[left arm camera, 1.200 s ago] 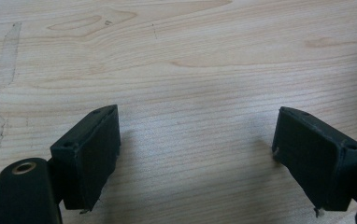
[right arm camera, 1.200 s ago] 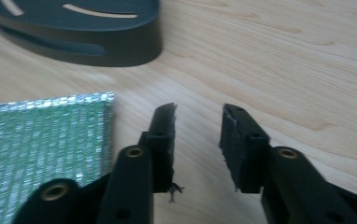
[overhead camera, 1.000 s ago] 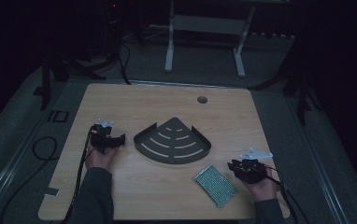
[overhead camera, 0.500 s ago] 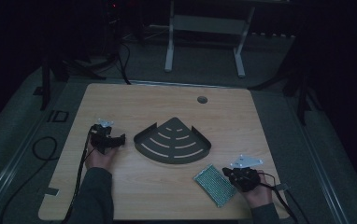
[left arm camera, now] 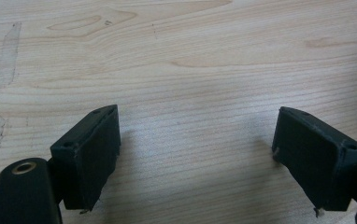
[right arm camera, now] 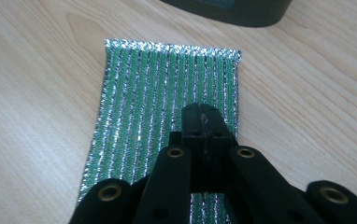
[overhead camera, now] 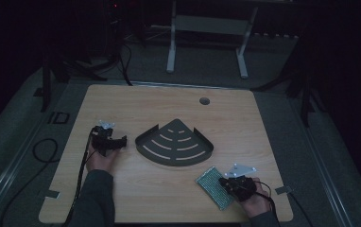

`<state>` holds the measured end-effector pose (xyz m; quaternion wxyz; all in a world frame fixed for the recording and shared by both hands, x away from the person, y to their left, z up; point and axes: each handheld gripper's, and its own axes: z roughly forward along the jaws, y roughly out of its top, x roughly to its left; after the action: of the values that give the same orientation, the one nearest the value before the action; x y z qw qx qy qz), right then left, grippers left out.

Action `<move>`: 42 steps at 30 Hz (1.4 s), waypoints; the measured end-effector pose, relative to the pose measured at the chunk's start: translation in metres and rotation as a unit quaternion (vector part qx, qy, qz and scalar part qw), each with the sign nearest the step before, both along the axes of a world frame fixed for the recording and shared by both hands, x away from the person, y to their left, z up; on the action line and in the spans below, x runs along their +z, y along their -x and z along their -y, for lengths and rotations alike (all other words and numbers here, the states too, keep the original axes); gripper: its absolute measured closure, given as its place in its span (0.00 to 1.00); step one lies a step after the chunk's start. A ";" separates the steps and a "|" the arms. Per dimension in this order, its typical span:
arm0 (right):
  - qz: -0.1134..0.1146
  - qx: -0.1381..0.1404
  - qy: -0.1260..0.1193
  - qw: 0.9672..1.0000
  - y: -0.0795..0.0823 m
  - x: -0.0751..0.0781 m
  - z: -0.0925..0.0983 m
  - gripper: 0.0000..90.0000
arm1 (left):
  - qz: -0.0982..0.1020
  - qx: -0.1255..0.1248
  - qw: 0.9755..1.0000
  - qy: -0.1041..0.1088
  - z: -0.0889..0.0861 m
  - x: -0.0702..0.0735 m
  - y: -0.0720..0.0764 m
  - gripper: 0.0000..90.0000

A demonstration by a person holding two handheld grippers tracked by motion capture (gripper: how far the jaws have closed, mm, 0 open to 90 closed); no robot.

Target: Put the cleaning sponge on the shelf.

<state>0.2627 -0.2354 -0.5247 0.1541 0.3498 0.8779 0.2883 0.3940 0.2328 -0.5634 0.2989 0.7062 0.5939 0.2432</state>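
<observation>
Overhead, the green scouring pad (overhead camera: pixel 215 187) lies flat near the table's (overhead camera: pixel 244 123) front right, long axis running diagonally toward the dark corner tray (overhead camera: pixel 175 142); the right gripper (overhead camera: pixel 229 183) sits over it. Left gripper (left arm camera: pixel 195 154): jaws wide over bare wood. Right gripper (right arm camera: pixel 202 122): jaws pressed together above the pad (right arm camera: pixel 158 107).

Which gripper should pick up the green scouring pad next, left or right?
Right. The right gripper sits over the green scouring pad, jaws closed. The left gripper is open over bare table, beyond the black corner rack.
</observation>
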 end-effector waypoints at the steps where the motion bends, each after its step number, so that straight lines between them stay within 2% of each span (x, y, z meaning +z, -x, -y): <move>1: 0.000 0.000 0.002 1.000 -0.001 -0.001 0.000 1.00 | 0.000 0.000 1.000 0.000 0.000 0.000 0.000 0.18; 8: 0.000 -0.009 -0.003 1.000 -0.011 -0.003 0.005 1.00 | 0.000 0.000 1.000 0.000 0.000 0.000 0.000 0.18; 16: 0.008 -0.029 0.004 1.000 -0.025 -0.003 0.014 1.00 | 0.000 0.000 1.000 0.000 0.000 0.000 0.000 0.18; 22: 0.007 -0.047 0.000 0.999 -0.036 -0.003 0.024 1.00 | 0.000 0.000 1.000 0.000 0.000 0.000 0.000 0.18; 31: 0.012 -0.054 0.016 0.998 -0.050 -0.002 0.029 1.00 | 0.000 0.000 1.000 0.000 0.000 0.000 0.000 0.18; 42: 0.006 -0.065 0.019 0.998 -0.059 -0.001 0.034 1.00 | 0.000 0.000 1.000 0.000 0.000 0.000 -0.001 0.18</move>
<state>0.3222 -0.2694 -0.5255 0.1846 0.4012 0.8579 0.2628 0.3946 0.2328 -0.5634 0.2991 0.7064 0.5937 0.2431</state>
